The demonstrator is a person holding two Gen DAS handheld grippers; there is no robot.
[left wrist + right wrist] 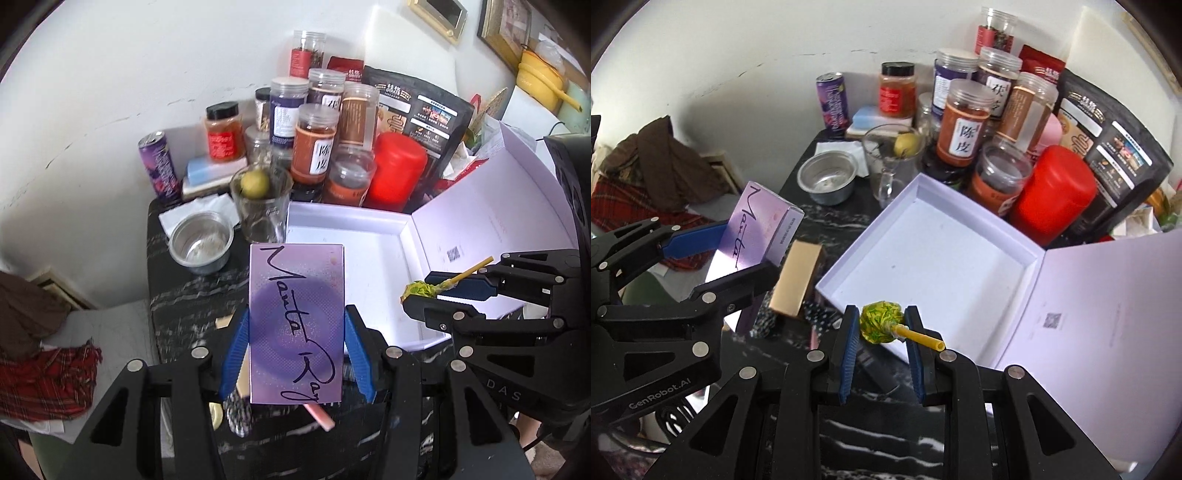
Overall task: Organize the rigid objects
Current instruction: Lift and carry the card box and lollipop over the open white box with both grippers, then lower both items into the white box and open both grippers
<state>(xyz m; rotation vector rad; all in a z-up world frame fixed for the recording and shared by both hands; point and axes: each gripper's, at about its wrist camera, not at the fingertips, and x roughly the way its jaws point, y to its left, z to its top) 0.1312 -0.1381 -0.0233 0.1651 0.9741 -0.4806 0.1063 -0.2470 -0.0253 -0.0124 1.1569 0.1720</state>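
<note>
Lollipop (881, 322) between right tool (882, 345) pads

A cracked white wall (110, 92) backs the black marble-patterned table (192, 295).

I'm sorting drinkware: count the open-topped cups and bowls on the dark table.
2. A small metal bowl sits at the table's left side, and a clear glass mug holding a yellow-green fruit stands right beside it. The jars behind might hide more.

One purple box (296, 325), one lollipop (881, 322), one white open box (934, 236), one steel bowl (827, 181), one drink can (833, 103).
</note>
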